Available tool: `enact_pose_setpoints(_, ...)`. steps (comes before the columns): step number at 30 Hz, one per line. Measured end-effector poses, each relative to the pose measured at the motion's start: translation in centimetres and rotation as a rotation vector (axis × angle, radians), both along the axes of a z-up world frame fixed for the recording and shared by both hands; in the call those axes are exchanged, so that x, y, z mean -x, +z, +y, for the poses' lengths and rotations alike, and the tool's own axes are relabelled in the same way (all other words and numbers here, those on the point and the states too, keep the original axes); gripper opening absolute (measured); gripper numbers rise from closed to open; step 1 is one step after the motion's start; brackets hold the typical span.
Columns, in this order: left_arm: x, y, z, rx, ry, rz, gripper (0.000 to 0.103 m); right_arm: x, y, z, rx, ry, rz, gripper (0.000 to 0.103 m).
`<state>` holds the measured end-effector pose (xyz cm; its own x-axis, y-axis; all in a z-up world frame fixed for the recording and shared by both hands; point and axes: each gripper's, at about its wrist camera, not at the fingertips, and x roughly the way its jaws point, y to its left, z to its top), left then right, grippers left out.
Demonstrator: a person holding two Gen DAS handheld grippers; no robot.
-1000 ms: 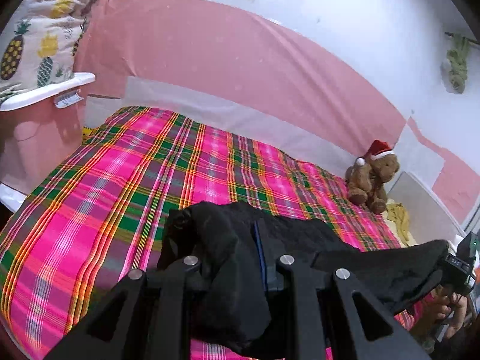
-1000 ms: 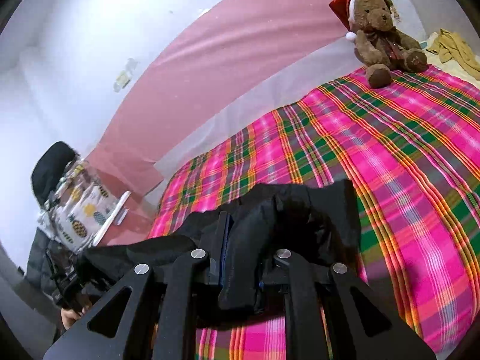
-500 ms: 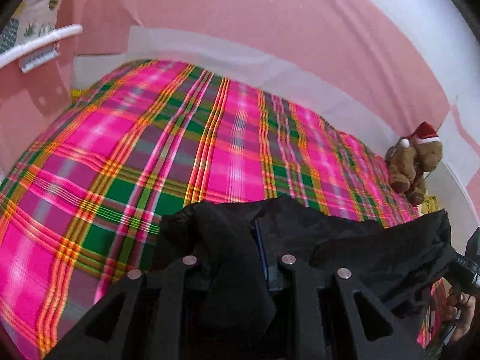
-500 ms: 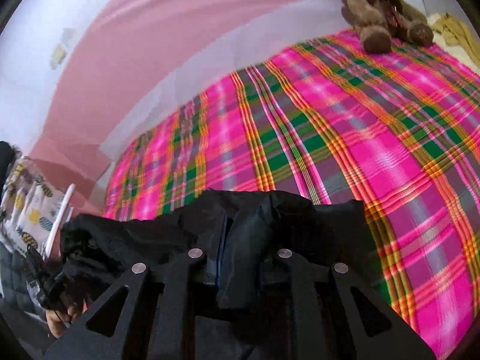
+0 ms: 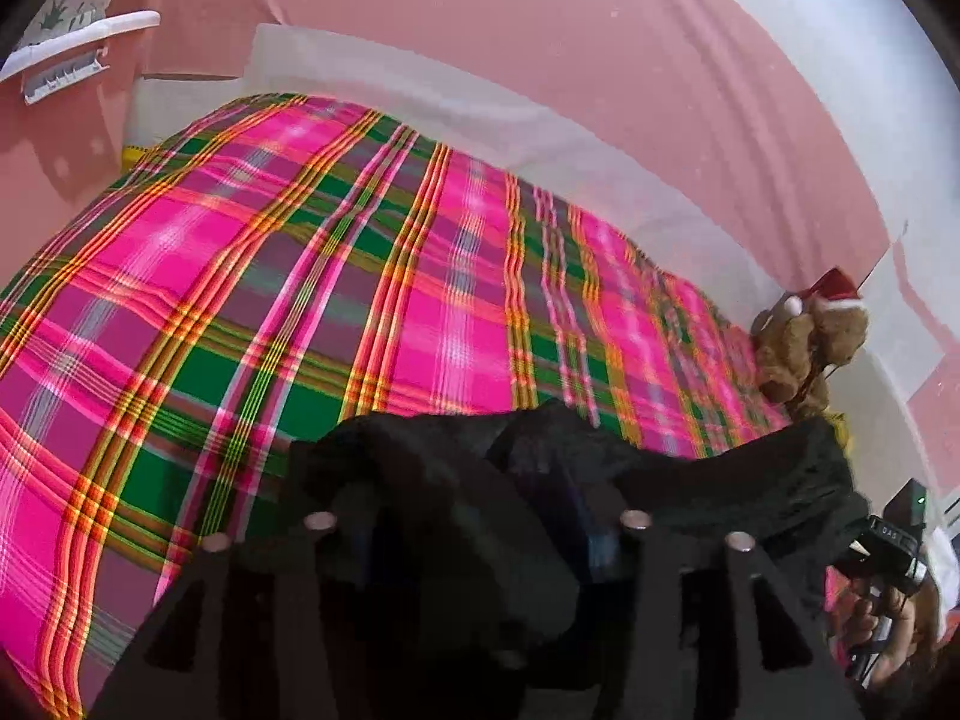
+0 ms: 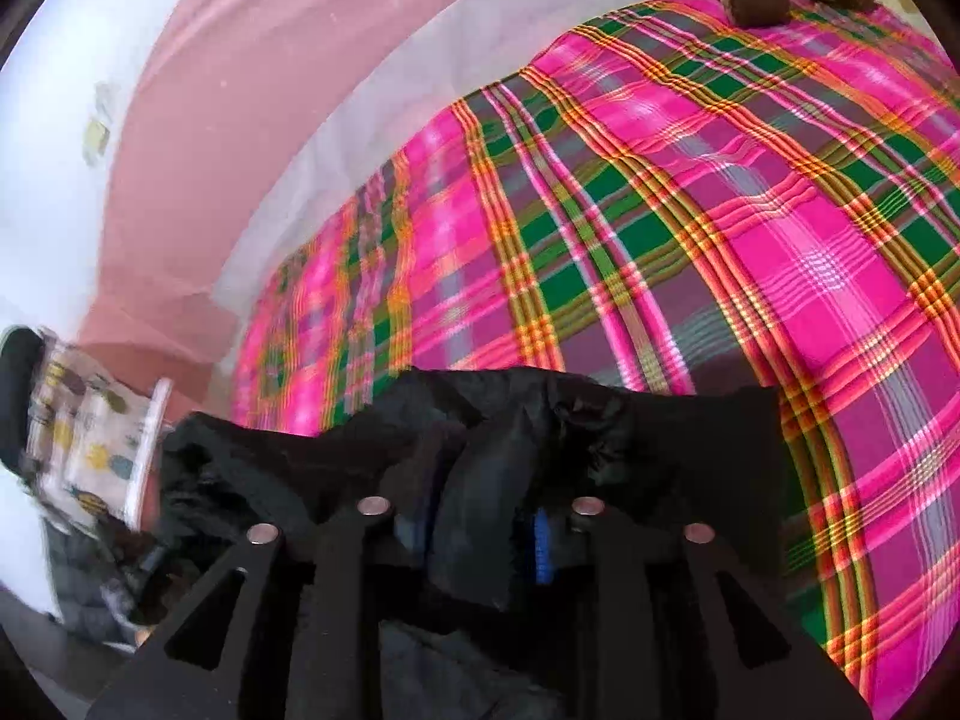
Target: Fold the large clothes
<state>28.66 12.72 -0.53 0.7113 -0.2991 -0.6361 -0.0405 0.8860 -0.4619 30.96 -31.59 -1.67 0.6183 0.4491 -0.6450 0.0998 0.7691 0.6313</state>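
A large black garment of thin, slightly glossy fabric (image 5: 708, 474) is held stretched between the two grippers above a bed covered with a pink, green and orange plaid sheet (image 5: 360, 276). The left gripper (image 5: 480, 534) is clamped on a bunched fold of the cloth, its jaws drawn together with fabric spilling over them. The right gripper (image 6: 480, 516) is likewise closed on a thick wad of the same garment (image 6: 540, 420), a strip of blue edging showing beside one finger. In the left wrist view the cloth can be seen running across to the other gripper at the right edge, sagging a little in between.

Several risks may be judged from this. Only bunched folds are pinched – not a clean edge or corner – so the slippery fabric could be pulled out of either grip if the grippers are drawn further apart. Because the held parts are crumpled, the garment may be laid down twisted or doubled on itself, and a crooked fold would follow. The hanging lower part is hidden beneath the grippers, so whether it drags on the sheet cannot be told; if it does, wrinkles could be carried in. A brown teddy bear in a red hat (image 5: 804, 348) sits at the far side of the bed, well apart from the cloth – little danger is expected there.
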Motion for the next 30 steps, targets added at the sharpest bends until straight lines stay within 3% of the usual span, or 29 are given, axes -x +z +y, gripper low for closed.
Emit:
enact_pose_setpoints(3,0.4,1.3,0.3,0.02,0.005,-0.03,0.067,0.2,1.2,-1.1,-0.095,-0.008,-0.013,0.048)
enact_pose_setpoints(5,0.4,2.1,0.5,0.028,0.009,-0.04,0.069,0.6,2.2,-1.3,-0.103,-0.019,-0.034,0.055)
enact_pose_setpoints(8,0.5,2.9,0.7,0.032,0.016,-0.052,0.075,1.3,3.9,-1.6,-0.088,-0.033,-0.075,0.056)
enact_pose_setpoints(11,1.1,4.0,1.0,-0.01,0.053,-0.101,0.083,2.1,5.5,-1.1,0.005,-0.047,-0.124,0.057)
enact_pose_setpoints(14,1.7,4.7,1.4,-0.021,0.074,-0.121,0.084,3.2,6.9,-0.2,0.111,-0.067,-0.208,0.058)
enact_pose_setpoints(18,3.3,5.1,-0.4,-0.037,-0.004,-0.132,0.084,5.0,7.5,2.1,0.228,-0.036,-0.262,0.058)
enact_pose_setpoints(21,5.4,4.3,-3.4,-0.029,-0.131,-0.131,0.084,6.4,6.3,5.0,0.316,0.048,-0.262,0.058)
enact_pose_setpoints(25,5.9,1.3,-8.3,-0.089,-0.272,-0.083,0.084,7.1,2.9,8.8,0.42,0.171,-0.217,0.058)
enact_pose_setpoints(30,2.3,-1.6,-10.3,-0.202,-0.237,-0.052,0.084,4.0,-1.0,9.5,0.545,0.18,-0.157,0.058)
